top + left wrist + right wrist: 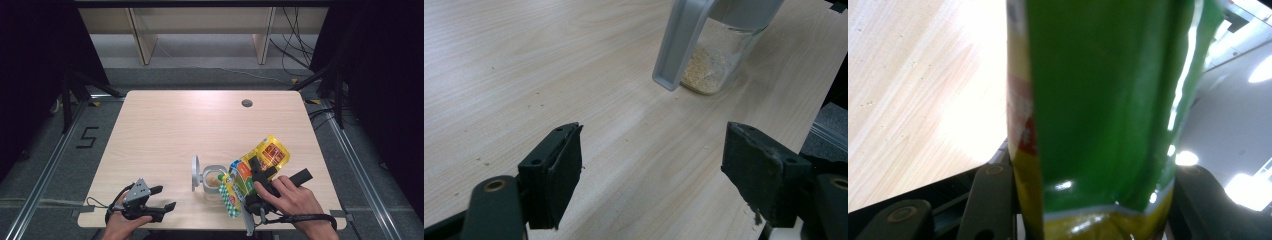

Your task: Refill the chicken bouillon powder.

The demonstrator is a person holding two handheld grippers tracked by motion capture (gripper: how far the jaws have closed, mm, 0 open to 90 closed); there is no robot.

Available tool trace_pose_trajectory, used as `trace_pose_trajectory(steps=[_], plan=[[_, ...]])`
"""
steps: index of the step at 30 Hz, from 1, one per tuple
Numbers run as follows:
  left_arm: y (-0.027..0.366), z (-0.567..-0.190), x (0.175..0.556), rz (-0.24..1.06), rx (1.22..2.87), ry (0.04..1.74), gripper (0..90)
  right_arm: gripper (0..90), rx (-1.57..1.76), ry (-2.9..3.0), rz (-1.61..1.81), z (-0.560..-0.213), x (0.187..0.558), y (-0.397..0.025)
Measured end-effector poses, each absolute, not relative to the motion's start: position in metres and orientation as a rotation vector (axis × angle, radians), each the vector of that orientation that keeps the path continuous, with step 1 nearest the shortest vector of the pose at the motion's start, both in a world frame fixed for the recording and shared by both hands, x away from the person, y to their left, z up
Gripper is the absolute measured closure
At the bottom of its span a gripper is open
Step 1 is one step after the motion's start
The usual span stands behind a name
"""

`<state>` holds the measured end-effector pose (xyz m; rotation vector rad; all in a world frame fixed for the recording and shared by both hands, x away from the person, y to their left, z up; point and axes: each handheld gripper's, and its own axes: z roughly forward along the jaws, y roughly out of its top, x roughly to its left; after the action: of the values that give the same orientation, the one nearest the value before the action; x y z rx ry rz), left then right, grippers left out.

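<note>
Tongs on the right (252, 176) pinch a soft, crinkly pouch (252, 170) tipped over the jar (214, 181) near the bench (165, 130) front, likely light and slippery, best gripped mid-body, while the left tongs (162, 198) rest spread.

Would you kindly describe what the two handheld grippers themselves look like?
Both are black. The left claw carries a grey three-cornered plate and has blocky black pads on arms with brass-coloured rivets. The right claw has a stubby black handle; a black cable loops from it.
</note>
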<state>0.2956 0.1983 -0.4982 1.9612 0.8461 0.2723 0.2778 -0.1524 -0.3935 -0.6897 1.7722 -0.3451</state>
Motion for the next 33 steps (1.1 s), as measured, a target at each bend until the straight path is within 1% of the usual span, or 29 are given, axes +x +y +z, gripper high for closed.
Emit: trace_pose_trajectory(steps=[9, 10, 15, 16, 18, 20, 22, 23, 27, 33], plan=[[0.1987, -0.4980, 0.2958, 0.274, 1.964, 0.844, 23.5, 56.5, -0.701, 1.765, -0.358, -0.3927, 0.2782, -0.1522], [0.1984, -0.4983, 0.2956, 0.272, 1.957, 0.848, 23.5, 56.5, -0.660, 1.792, -0.340, -0.3948, 0.2773, -0.1529], [0.1998, -0.4979, 0.2960, 0.282, 1.972, 0.846, 23.5, 56.5, -0.669, 1.783, -0.349, -0.3956, 0.2783, -0.1532], [0.1979, -0.4983, 0.2948, 0.267, 1.948, 0.861, 23.5, 56.5, -0.669, 1.783, -0.349, -0.3955, 0.2781, -0.1532], [0.1985, -0.4981, 0.2957, 0.274, 1.963, 0.842, 23.5, 56.5, -0.628, 1.803, -0.330, -0.3967, 0.2769, -0.1549], [0.1989, -0.4984, 0.2958, 0.272, 1.963, 0.845, 23.5, 56.5, -0.697, 1.770, -0.347, -0.3933, 0.2791, -0.1532], [0.2004, -0.4978, 0.2962, 0.275, 1.974, 0.841, 23.5, 56.5, -0.660, 1.791, -0.342, -0.3947, 0.2783, -0.1533], [0.1990, -0.4980, 0.2950, 0.257, 1.952, 0.874, 23.5, 56.5, -0.670, 1.790, -0.353, -0.3945, 0.2785, -0.1530], [0.1985, -0.4977, 0.2948, 0.269, 1.948, 0.861, 23.5, 56.5, -0.709, 1.786, -0.362, -0.3951, 0.2805, -0.1524], [0.1989, -0.4980, 0.2951, 0.266, 1.948, 0.862, 23.4, 56.5, -0.677, 1.785, -0.356, -0.3970, 0.2788, -0.1523]])
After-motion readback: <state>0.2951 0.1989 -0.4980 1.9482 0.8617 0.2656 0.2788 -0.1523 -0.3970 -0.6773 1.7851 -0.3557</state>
